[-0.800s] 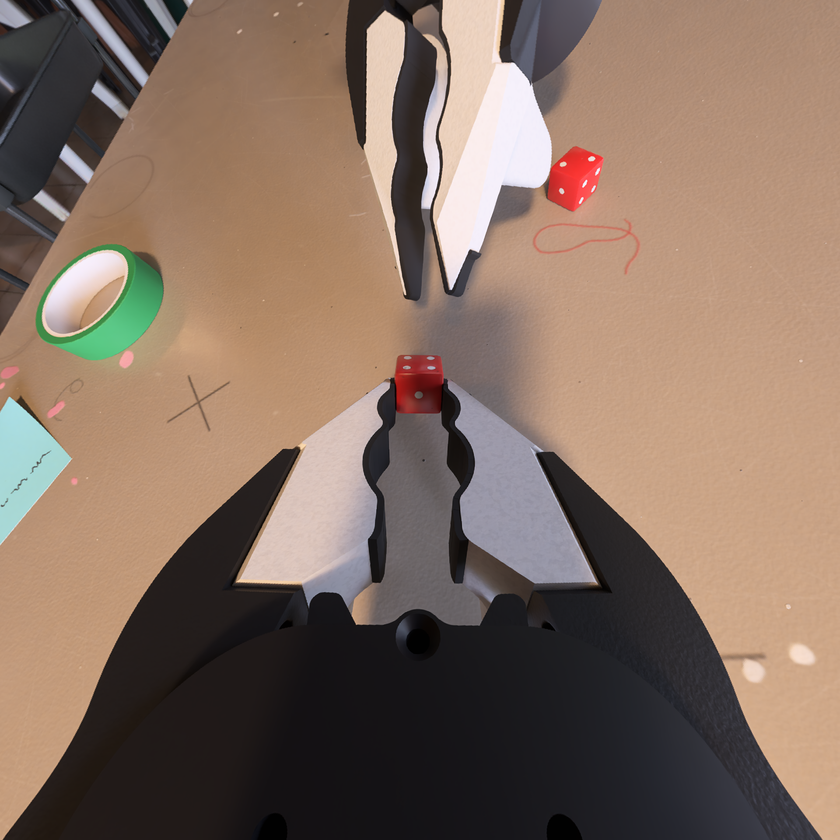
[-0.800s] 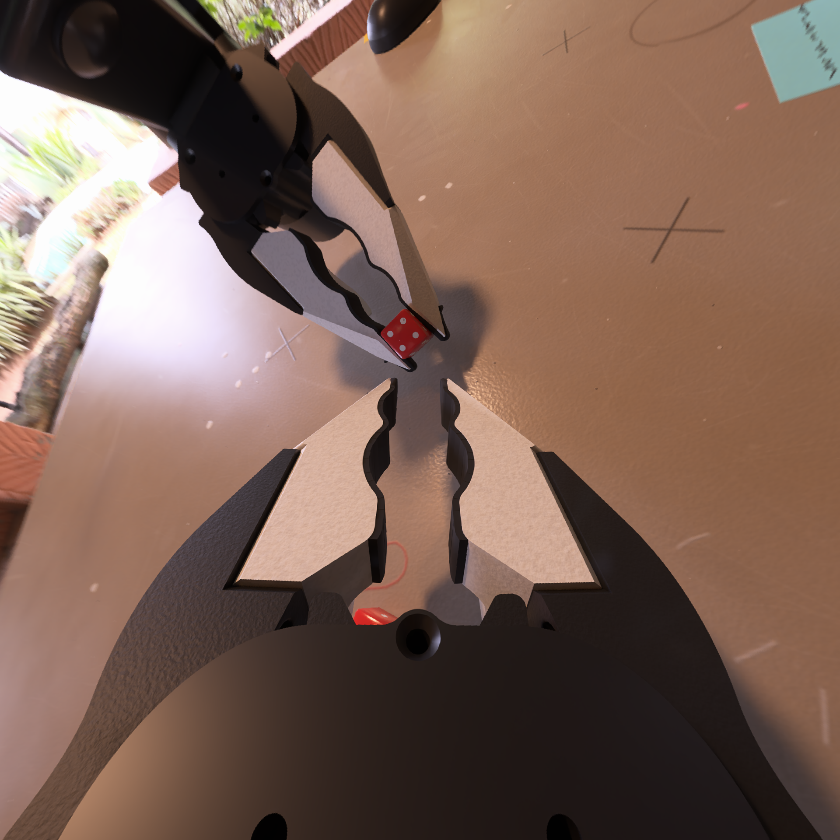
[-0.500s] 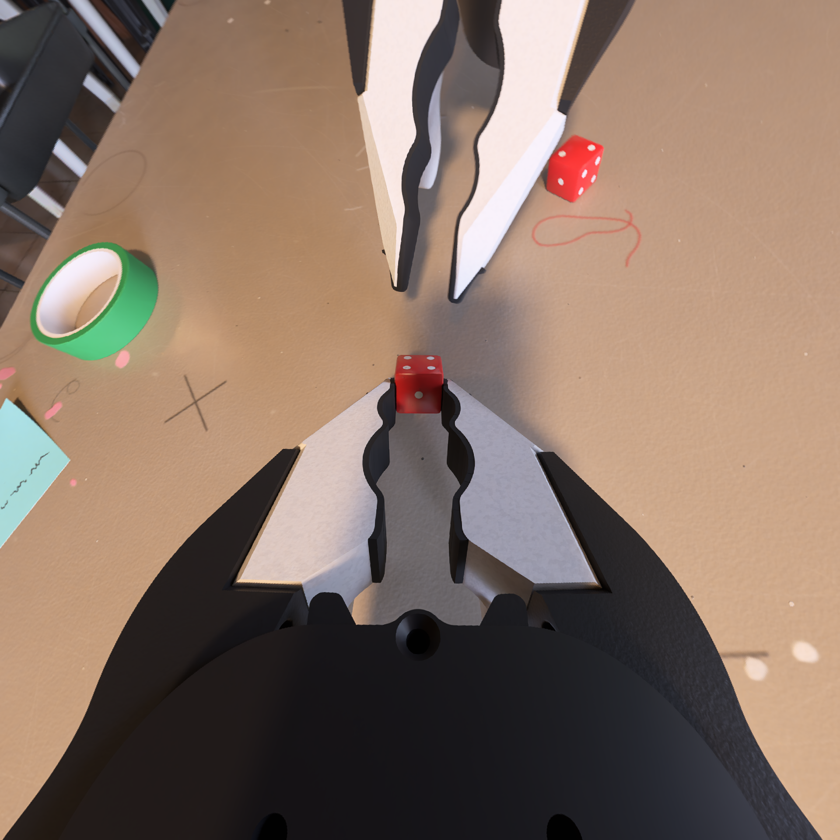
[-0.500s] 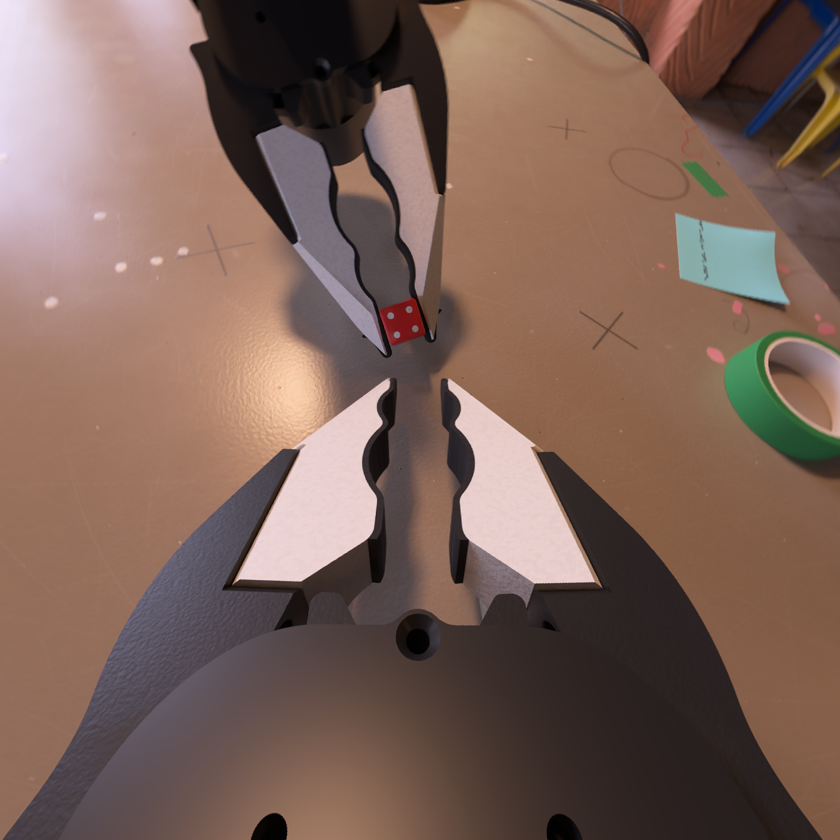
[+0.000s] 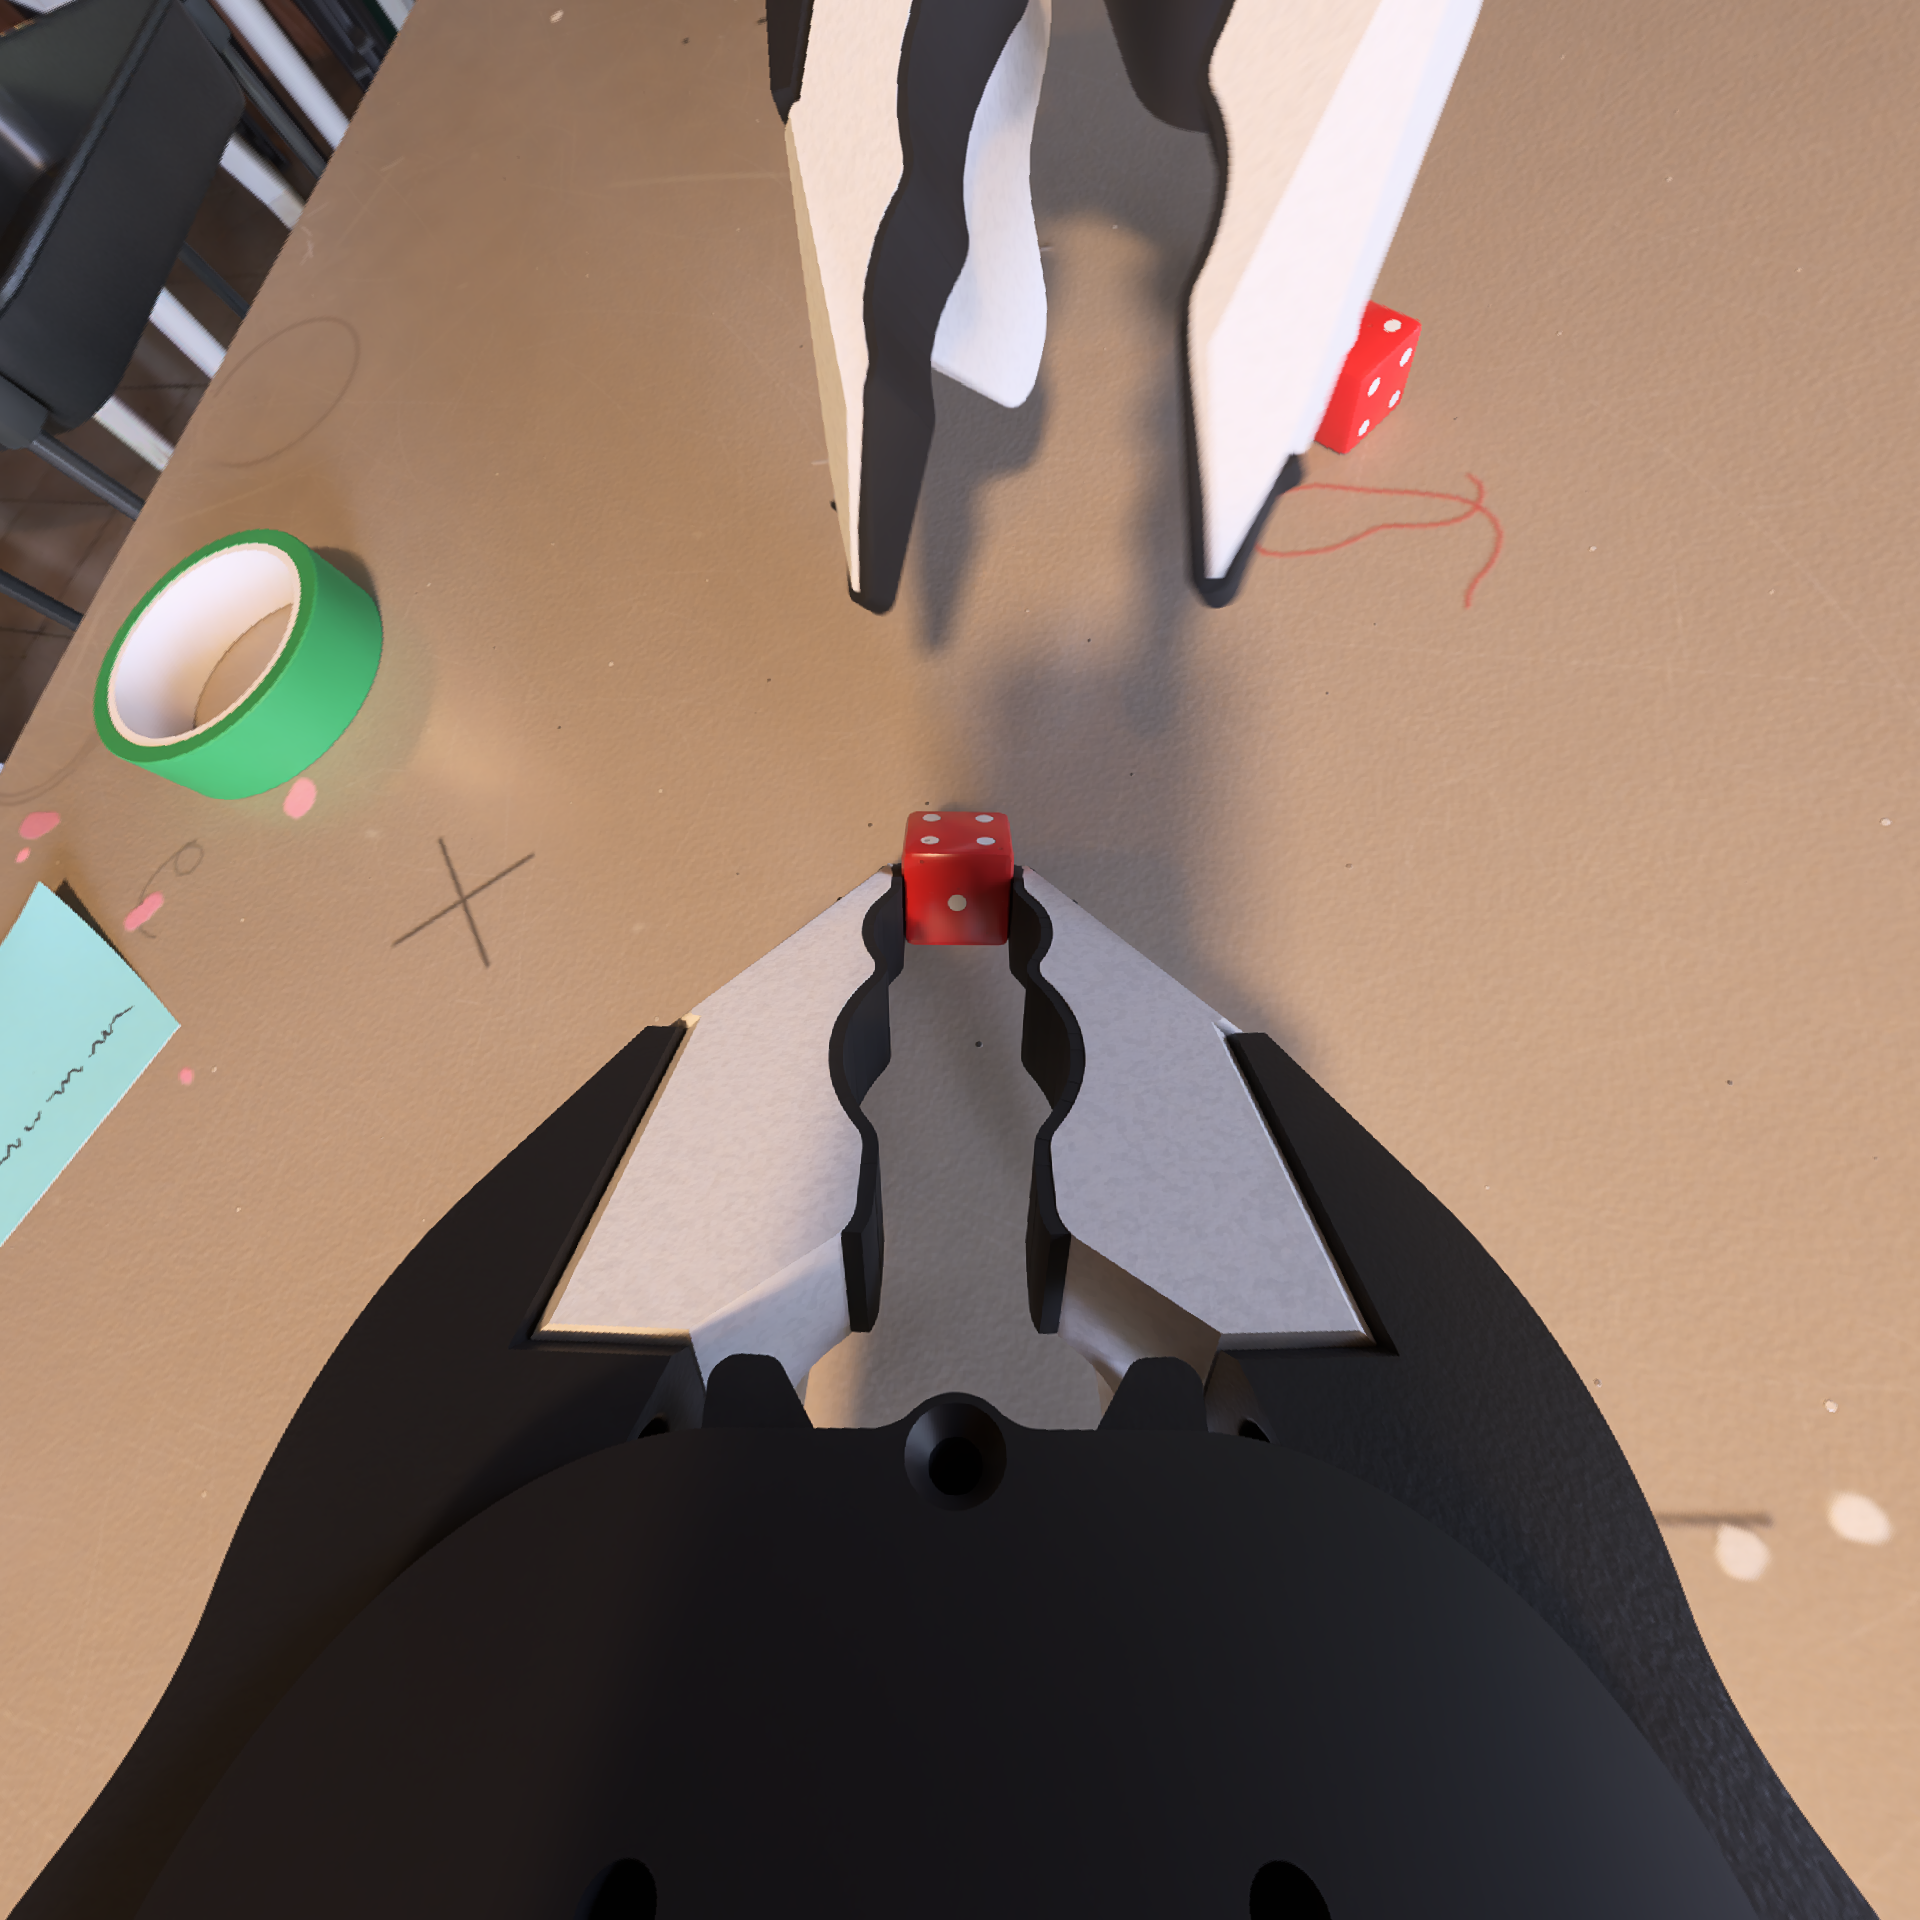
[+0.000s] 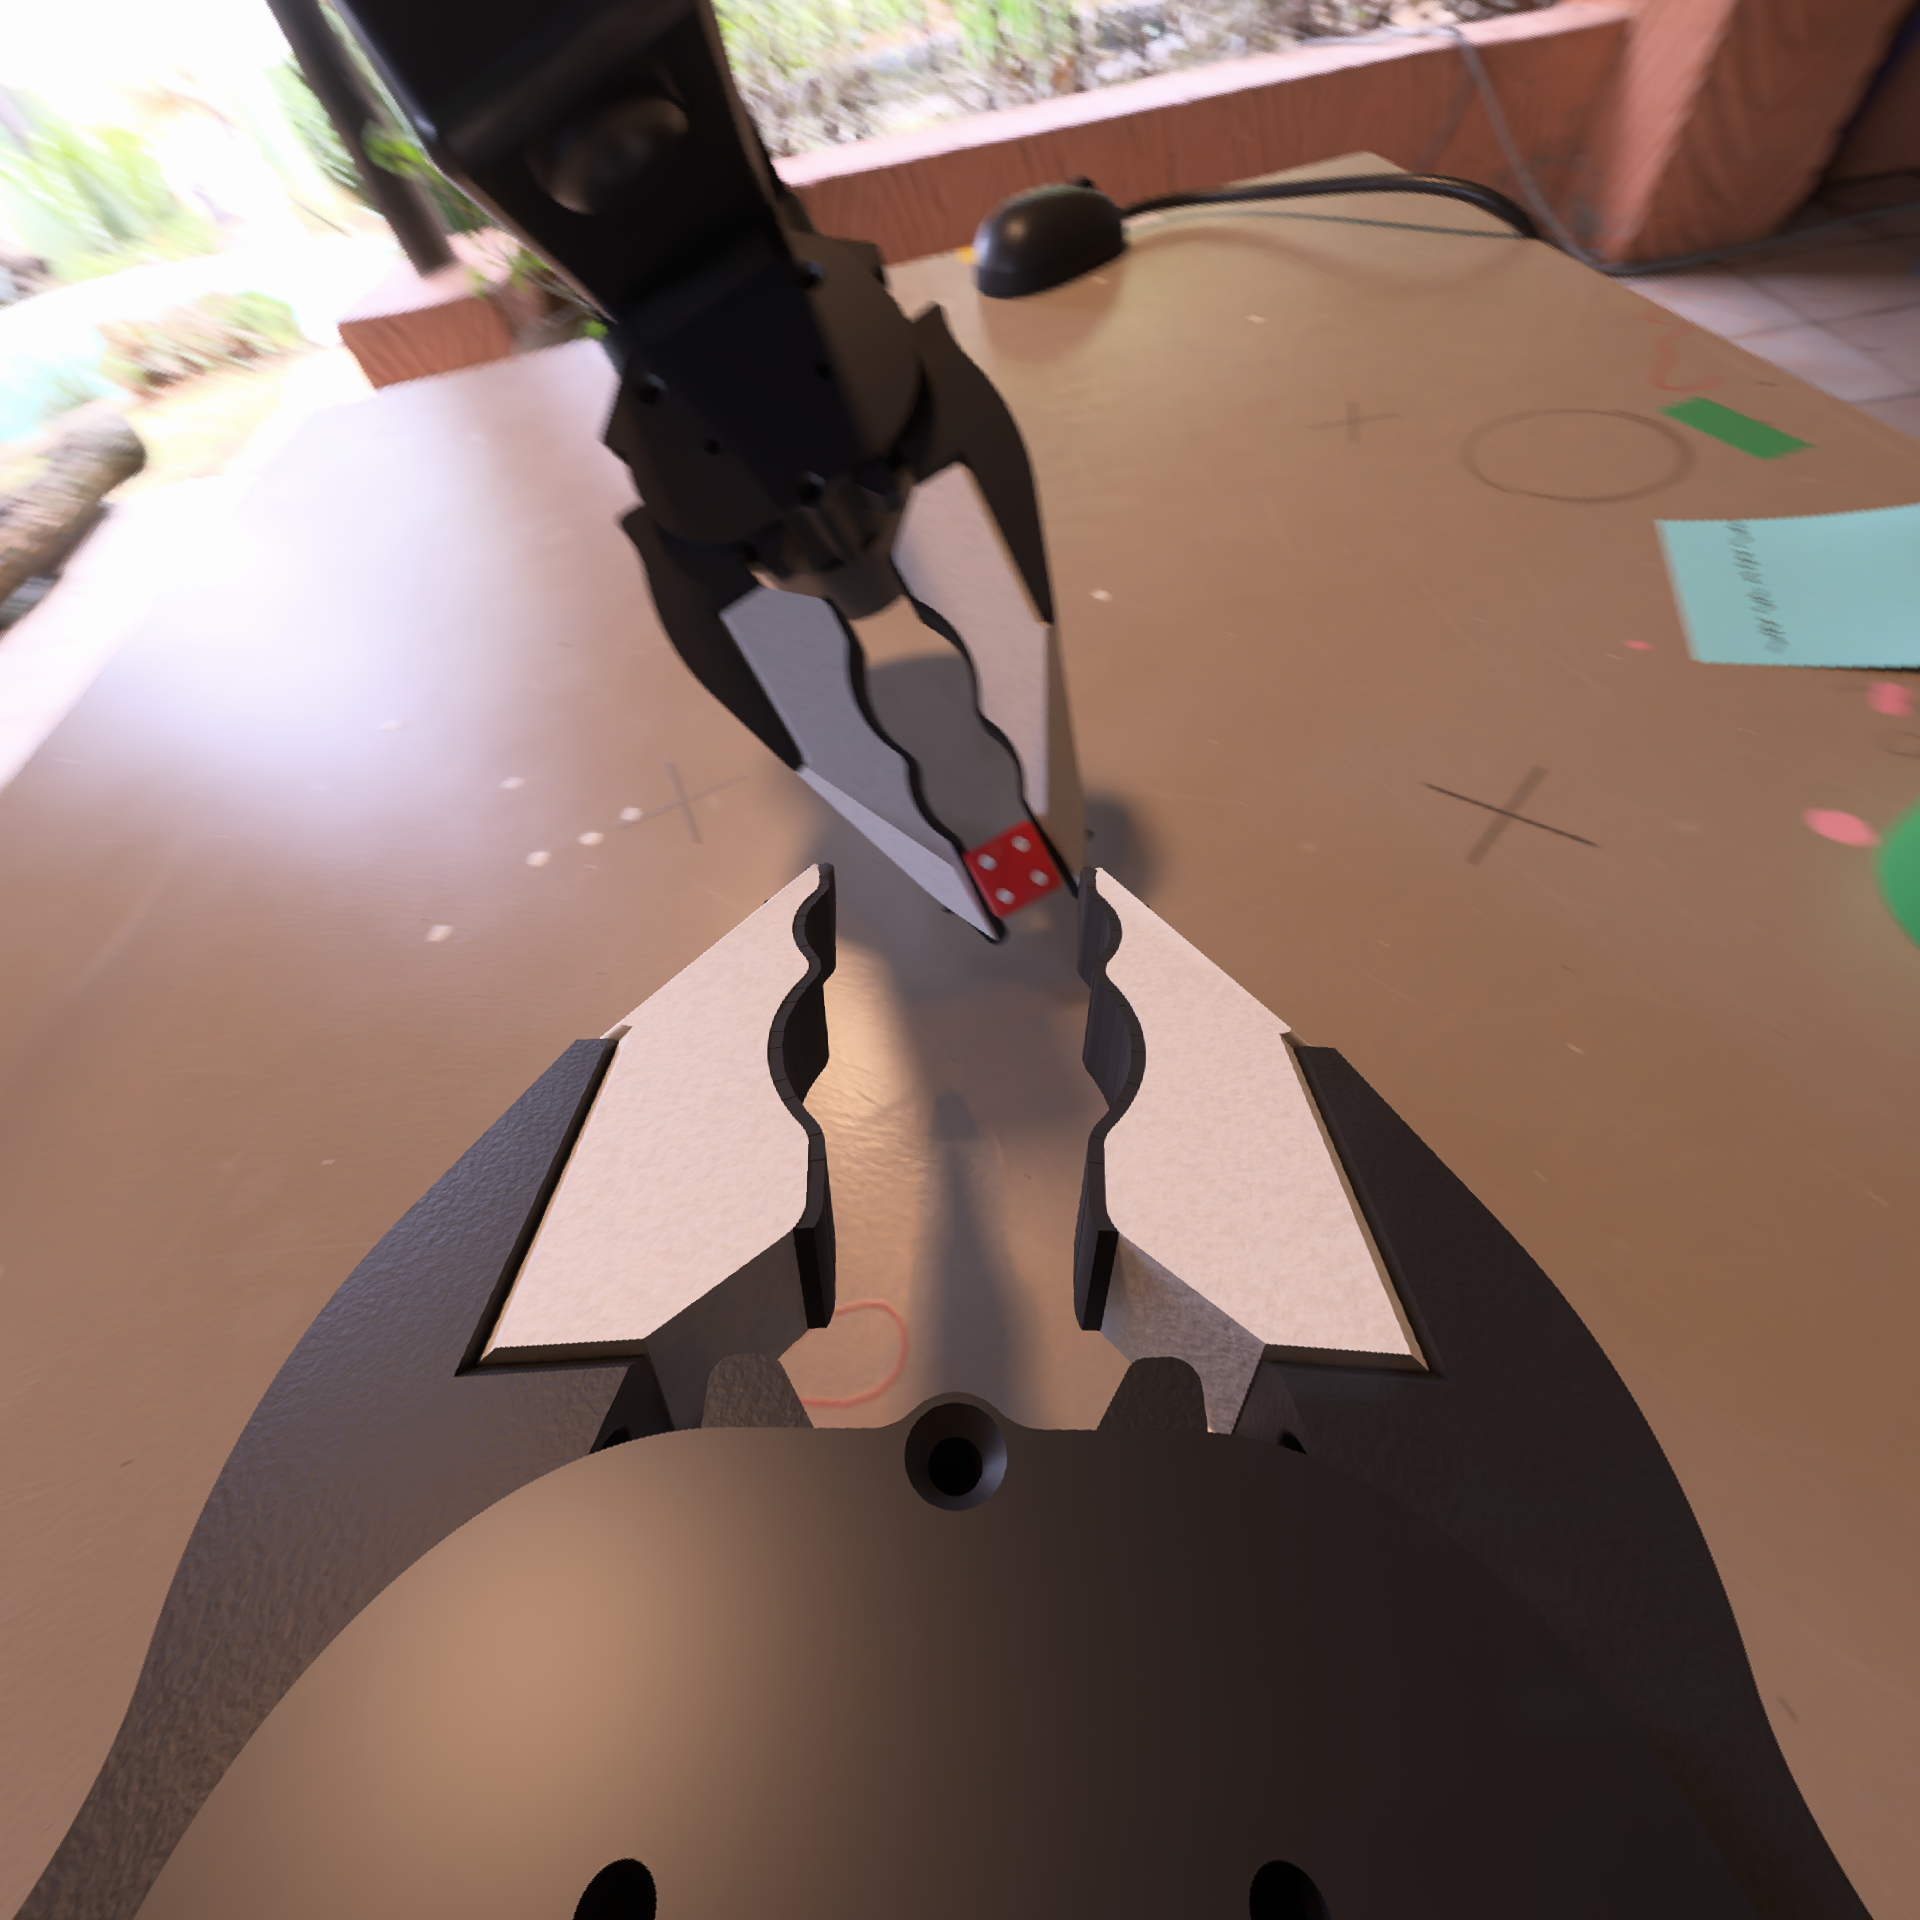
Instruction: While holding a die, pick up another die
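My left gripper [image 5: 957,883] is shut on a red die [image 5: 956,881] held at its fingertips above the brown table [image 5: 1558,935]. The same die [image 6: 1012,869] shows in the right wrist view, gripped by the left gripper [image 6: 1023,894] straight ahead. My right gripper [image 6: 956,883] is open and empty, its tips just short of the held die. In the left wrist view the right gripper [image 5: 1039,597] faces me with its jaws wide apart. A second red die [image 5: 1369,379] lies on the table, partly hidden behind one of its fingers.
A green tape roll [image 5: 237,665] and a pale blue note [image 5: 52,1049] lie at the left of the left wrist view. A red scribble [image 5: 1382,525] is by the loose die. A black mouse [image 6: 1047,237] with a cable sits at the far table edge.
My right gripper has opened wider and tilted up to a flatter view, now covering part of the loose die. My left gripper has kept its hold and stayed in place.
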Action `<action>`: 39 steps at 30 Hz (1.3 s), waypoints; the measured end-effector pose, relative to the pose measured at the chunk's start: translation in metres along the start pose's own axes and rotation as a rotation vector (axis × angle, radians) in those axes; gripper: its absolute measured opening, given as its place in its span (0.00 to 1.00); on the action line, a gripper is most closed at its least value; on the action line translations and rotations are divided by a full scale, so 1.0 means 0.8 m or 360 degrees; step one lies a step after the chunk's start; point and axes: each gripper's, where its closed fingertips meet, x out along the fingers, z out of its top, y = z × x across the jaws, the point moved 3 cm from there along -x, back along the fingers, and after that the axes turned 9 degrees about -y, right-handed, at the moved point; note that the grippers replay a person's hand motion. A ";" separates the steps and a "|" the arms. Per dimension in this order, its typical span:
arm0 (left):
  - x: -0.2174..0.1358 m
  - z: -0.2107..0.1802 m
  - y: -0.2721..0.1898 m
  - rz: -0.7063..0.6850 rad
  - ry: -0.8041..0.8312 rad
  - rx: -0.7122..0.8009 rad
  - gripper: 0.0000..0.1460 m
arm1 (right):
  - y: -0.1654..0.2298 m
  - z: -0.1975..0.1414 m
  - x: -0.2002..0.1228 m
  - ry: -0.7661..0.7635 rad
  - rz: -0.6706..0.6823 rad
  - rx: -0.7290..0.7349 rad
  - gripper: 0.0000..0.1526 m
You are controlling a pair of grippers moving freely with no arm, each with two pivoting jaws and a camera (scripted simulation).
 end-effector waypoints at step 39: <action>-0.004 0.000 0.012 0.0117 -0.0009 -0.0026 0.13 | -0.034 -0.044 -0.012 0.0350 -0.0219 0.0144 0.36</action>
